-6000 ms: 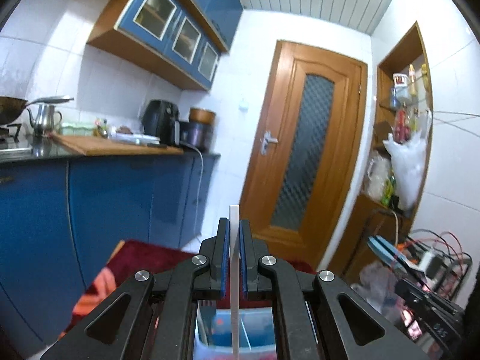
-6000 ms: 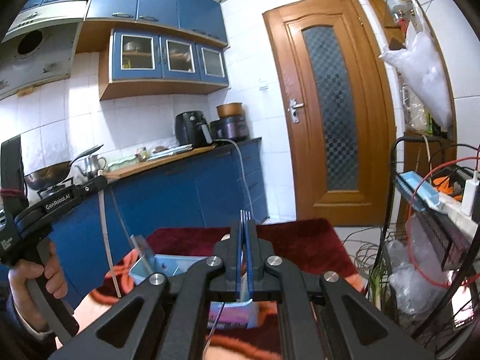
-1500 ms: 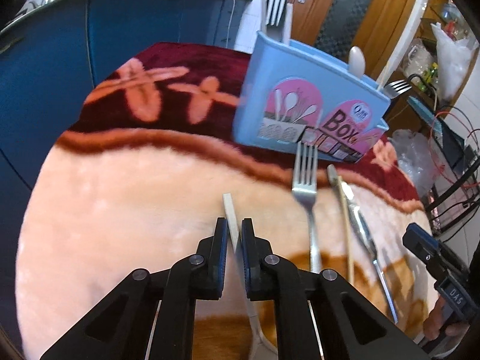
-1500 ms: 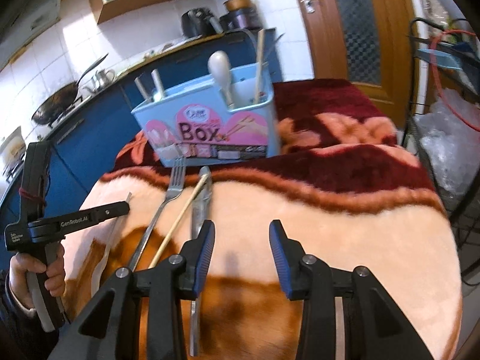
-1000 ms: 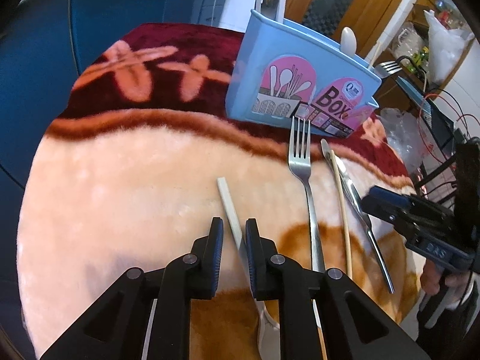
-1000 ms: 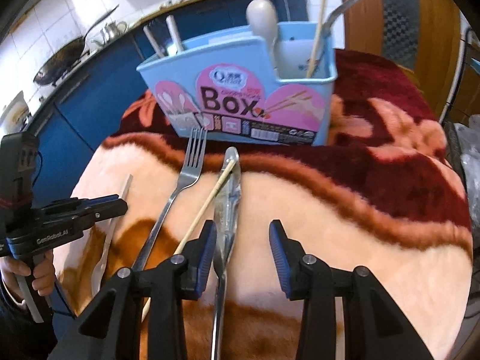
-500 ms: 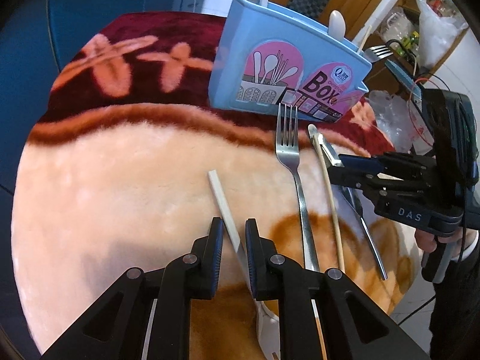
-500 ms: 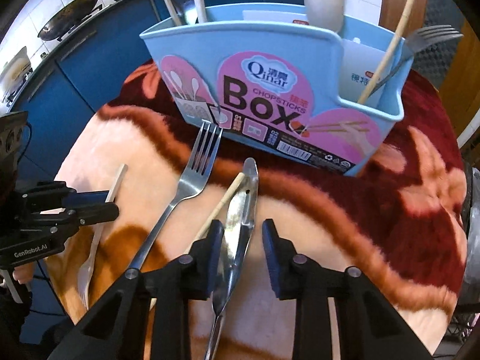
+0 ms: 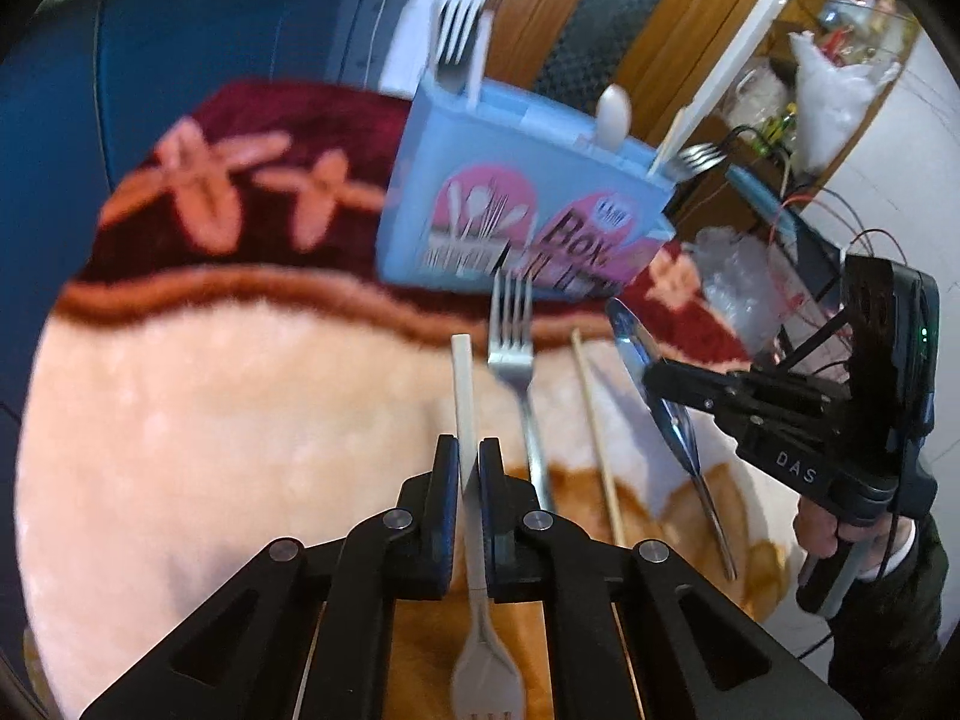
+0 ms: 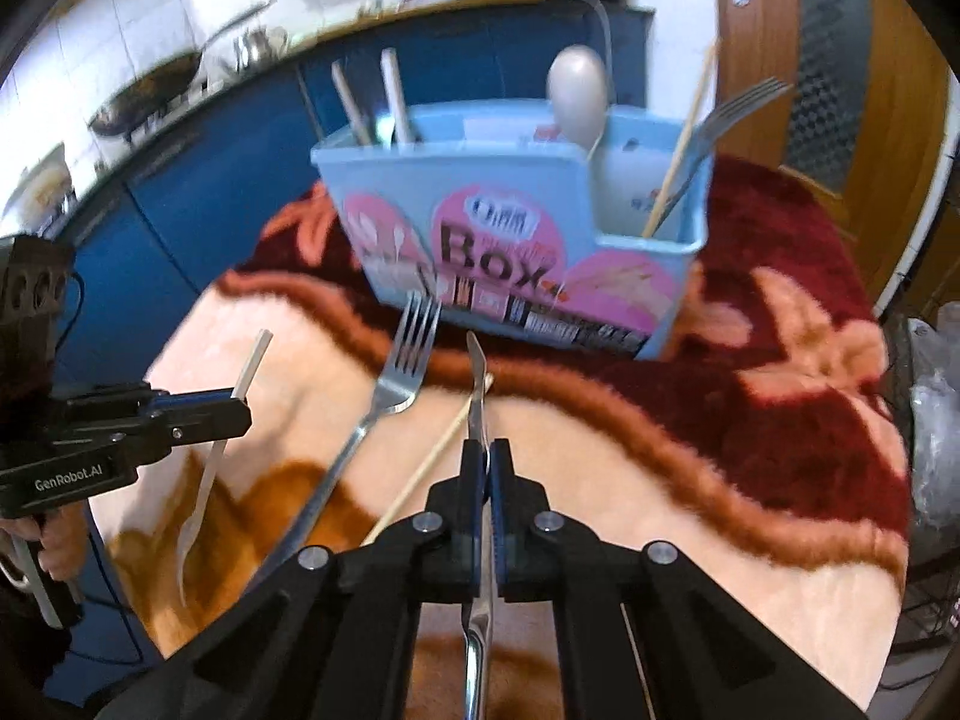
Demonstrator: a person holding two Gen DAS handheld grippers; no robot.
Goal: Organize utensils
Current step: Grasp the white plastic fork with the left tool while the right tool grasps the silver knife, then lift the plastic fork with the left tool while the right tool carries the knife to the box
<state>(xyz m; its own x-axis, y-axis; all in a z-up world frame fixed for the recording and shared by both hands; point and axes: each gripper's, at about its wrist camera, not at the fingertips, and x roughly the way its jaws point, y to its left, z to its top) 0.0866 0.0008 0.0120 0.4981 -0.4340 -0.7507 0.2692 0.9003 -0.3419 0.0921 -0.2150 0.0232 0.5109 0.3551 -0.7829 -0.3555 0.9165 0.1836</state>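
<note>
A light-blue utensil box [image 9: 516, 210] [image 10: 522, 246] stands on the blanket, with forks, a spoon and chopsticks upright in it. My left gripper [image 9: 470, 450] is shut on a white plastic fork [image 9: 463, 384] by its handle; it also shows in the right wrist view [image 10: 249, 369]. My right gripper [image 10: 486, 450] is shut on a metal spoon [image 10: 478, 378], lifted on edge; it also shows in the left wrist view [image 9: 636, 342]. A metal fork [image 9: 516, 348] [image 10: 396, 384] and a wooden chopstick [image 9: 597, 420] [image 10: 432, 462] lie on the blanket between the grippers.
A red and peach blanket [image 9: 210, 420] [image 10: 750, 420] covers the round table. Blue kitchen cabinets [image 10: 198, 168] stand behind. A wooden door [image 9: 576, 18] and a shelf with cables and bags [image 9: 828, 90] are to the right.
My right gripper closed on the metal spoon and lifted it on edge. My left gripper closed on the white fork's handle and raised it. Both views tilted up toward the box.
</note>
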